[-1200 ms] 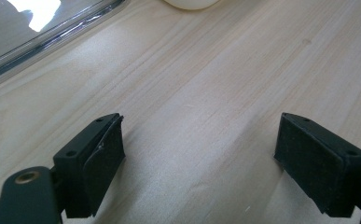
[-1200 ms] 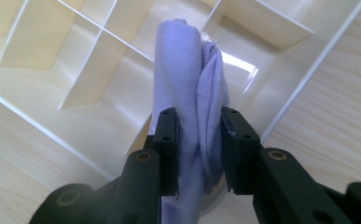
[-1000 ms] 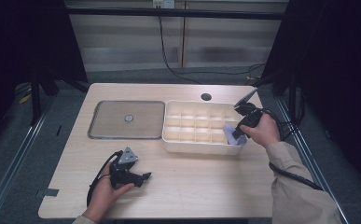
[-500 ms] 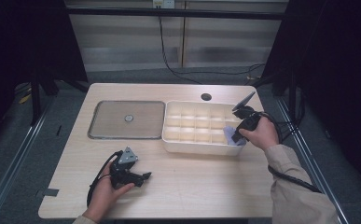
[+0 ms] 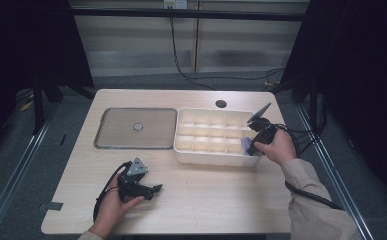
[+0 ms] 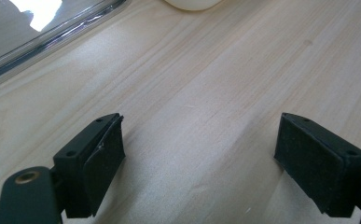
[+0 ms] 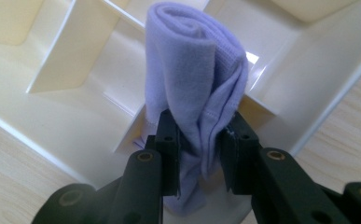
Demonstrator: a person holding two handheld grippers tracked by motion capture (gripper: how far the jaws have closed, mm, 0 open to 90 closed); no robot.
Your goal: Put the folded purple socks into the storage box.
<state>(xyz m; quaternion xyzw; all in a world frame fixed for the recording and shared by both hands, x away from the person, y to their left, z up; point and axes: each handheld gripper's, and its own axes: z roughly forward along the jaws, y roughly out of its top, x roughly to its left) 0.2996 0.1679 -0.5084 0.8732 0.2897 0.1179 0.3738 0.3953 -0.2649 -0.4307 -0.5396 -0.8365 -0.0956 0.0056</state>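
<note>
Right gripper (image 7: 200, 140) stays clamped on the rolled lilac cloth (image 7: 194, 88), barely shifted, poised over the divided tray's (image 7: 75, 126) compartment ahead.

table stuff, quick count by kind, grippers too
Rolled lilac cloth: 1
Cream plastic divided tray: 1
Flat clear lid with a centre knob: 1
Black two-jaw grippers: 2, left gripper and right gripper
Total: 5

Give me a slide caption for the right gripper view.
Right gripper clamps a rolled lilac cloth over the cream divided tray on a wooden table.
</note>
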